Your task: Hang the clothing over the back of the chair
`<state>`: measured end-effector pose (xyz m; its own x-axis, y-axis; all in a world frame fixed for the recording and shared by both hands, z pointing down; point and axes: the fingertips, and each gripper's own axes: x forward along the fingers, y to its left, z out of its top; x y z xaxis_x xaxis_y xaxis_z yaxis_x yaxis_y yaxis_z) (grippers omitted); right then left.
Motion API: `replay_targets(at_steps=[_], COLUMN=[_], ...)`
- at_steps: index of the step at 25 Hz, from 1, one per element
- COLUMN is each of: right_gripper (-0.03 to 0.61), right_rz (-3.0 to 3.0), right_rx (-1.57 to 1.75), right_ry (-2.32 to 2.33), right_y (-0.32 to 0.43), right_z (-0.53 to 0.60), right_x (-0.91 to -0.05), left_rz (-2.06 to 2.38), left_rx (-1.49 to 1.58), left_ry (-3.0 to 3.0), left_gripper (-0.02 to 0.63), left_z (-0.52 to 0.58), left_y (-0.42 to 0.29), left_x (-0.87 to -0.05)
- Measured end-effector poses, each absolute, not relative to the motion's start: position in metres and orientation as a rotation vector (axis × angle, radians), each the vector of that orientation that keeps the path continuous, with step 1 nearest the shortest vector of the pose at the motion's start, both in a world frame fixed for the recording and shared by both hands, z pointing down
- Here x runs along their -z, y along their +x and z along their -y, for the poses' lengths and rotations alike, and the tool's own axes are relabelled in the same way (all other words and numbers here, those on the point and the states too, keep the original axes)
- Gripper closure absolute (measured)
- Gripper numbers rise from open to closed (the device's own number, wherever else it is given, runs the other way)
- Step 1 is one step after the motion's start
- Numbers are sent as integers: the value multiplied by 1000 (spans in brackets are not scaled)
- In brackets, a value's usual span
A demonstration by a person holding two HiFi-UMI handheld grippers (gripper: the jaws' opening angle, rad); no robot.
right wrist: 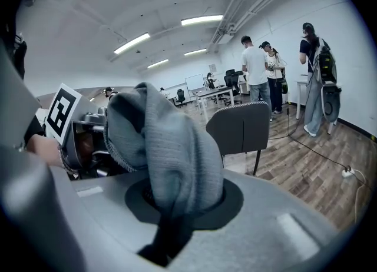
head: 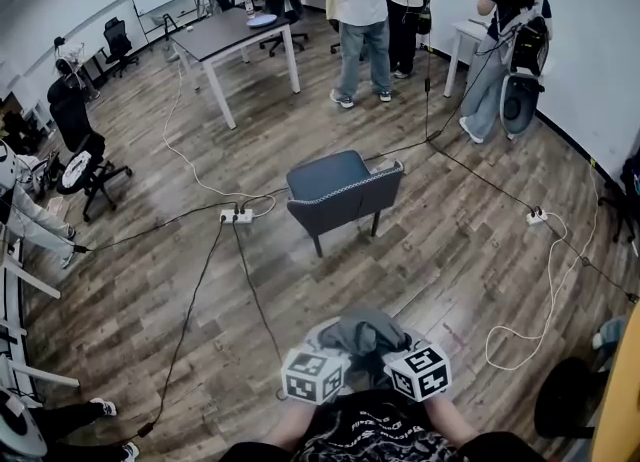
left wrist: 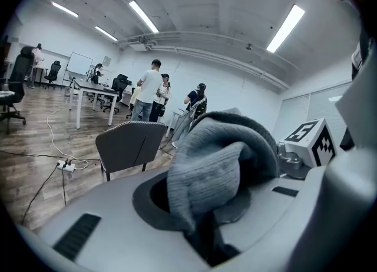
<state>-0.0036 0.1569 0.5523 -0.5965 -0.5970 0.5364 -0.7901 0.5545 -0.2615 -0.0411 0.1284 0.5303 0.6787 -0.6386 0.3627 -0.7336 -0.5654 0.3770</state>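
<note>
Fingers of the left gripper [left wrist: 206,235] are clenched on the grey clothing [head: 362,333] — bunched between both grippers, held close to the person [head: 375,435], well apart from the chair [head: 345,190] — and it is gripped by the right gripper [right wrist: 168,235] too.

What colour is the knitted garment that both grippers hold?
The knitted garment is plain grey, with a fine ribbed knit. The left gripper view shows it best.
</note>
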Motion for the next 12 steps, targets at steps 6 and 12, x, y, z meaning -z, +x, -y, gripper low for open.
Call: replay_targets(at_steps=[6, 12], right_gripper=[515, 515], right_rz=[2431, 2437], right_rx=[-680, -682], right_ry=[1088, 1043], right_y=[7, 16], right_z=[-121, -85], right_x=[-547, -548], left_rz=[1086, 1123], left_rx=[-226, -262], left_ry=[2376, 2380], left_gripper=[549, 549], left_z=[-93, -60], left_y=[-32, -23], left_x=[-523, -523])
